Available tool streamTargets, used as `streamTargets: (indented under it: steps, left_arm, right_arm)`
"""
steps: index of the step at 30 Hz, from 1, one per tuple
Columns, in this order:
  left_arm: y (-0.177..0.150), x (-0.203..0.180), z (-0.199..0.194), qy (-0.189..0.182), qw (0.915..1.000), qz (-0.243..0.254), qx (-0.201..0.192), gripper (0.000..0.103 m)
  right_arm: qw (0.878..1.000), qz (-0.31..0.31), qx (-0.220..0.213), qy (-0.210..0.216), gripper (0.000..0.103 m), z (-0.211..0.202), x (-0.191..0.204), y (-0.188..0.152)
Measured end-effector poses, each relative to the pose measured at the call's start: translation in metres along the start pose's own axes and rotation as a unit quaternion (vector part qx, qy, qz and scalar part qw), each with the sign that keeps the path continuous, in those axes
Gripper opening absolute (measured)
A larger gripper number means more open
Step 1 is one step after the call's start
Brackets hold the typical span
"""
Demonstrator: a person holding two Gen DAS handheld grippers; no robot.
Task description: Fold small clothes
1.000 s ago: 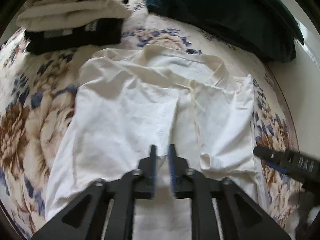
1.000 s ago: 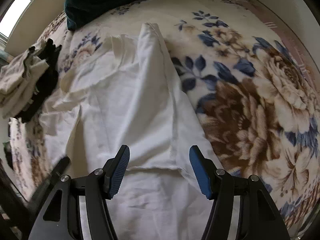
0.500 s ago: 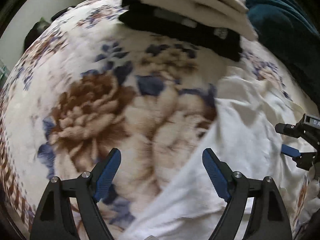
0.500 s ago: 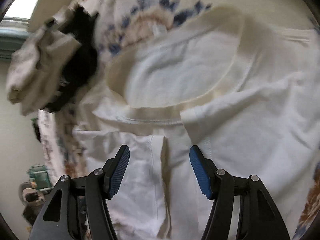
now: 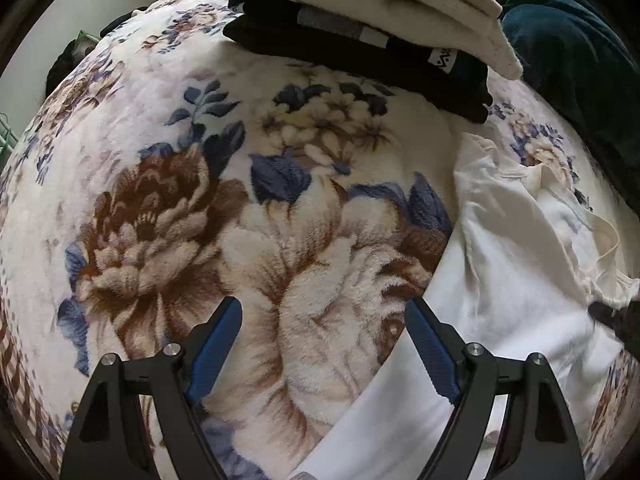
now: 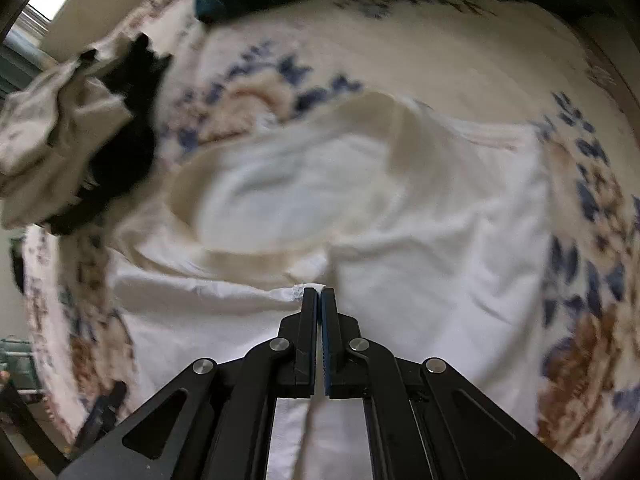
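Observation:
A white T-shirt lies on a floral blanket, collar towards the far side, both sides folded in. My right gripper is shut on a folded edge of the shirt just below the collar. In the left wrist view the shirt lies at the right. My left gripper is open and empty, low over the blanket beside the shirt's left edge, its right finger over the white cloth.
A stack of folded clothes, cream on black, sits at the far side; it also shows in the right wrist view. A dark teal blanket lies at the far right. The right gripper's tip shows at the right edge.
My right gripper has shut on the shirt's folded edge below the collar. My left gripper let go earlier, swung left off the shirt, and now hangs open over the blanket.

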State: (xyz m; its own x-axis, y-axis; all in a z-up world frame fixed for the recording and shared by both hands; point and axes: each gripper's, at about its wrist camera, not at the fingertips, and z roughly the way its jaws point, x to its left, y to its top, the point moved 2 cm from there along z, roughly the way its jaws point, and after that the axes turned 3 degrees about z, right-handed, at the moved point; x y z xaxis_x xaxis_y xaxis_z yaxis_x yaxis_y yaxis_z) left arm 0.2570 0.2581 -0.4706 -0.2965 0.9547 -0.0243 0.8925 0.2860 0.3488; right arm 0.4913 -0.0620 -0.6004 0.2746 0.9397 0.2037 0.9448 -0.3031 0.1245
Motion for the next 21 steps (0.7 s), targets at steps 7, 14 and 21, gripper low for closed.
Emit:
streamTargets:
  steps: [7,14,21]
  left_arm:
    - [0.001,-0.01,0.01,0.003,0.9996,0.027,0.005,0.083]
    - [-0.006,-0.007,0.019,0.02,0.9992,0.031,0.011,0.083]
    - [-0.014,-0.009,0.022,0.028,0.9985,0.046,0.007,0.083]
  right_arm:
    - [0.998,-0.01,0.005,0.064,0.056,-0.025,0.022,0.012]
    - [0.984,-0.048,0.087,0.146,0.06,0.027,0.124,0.066]
    - [0.979,-0.066,0.131,0.141,0.06,0.053,0.178,0.07]
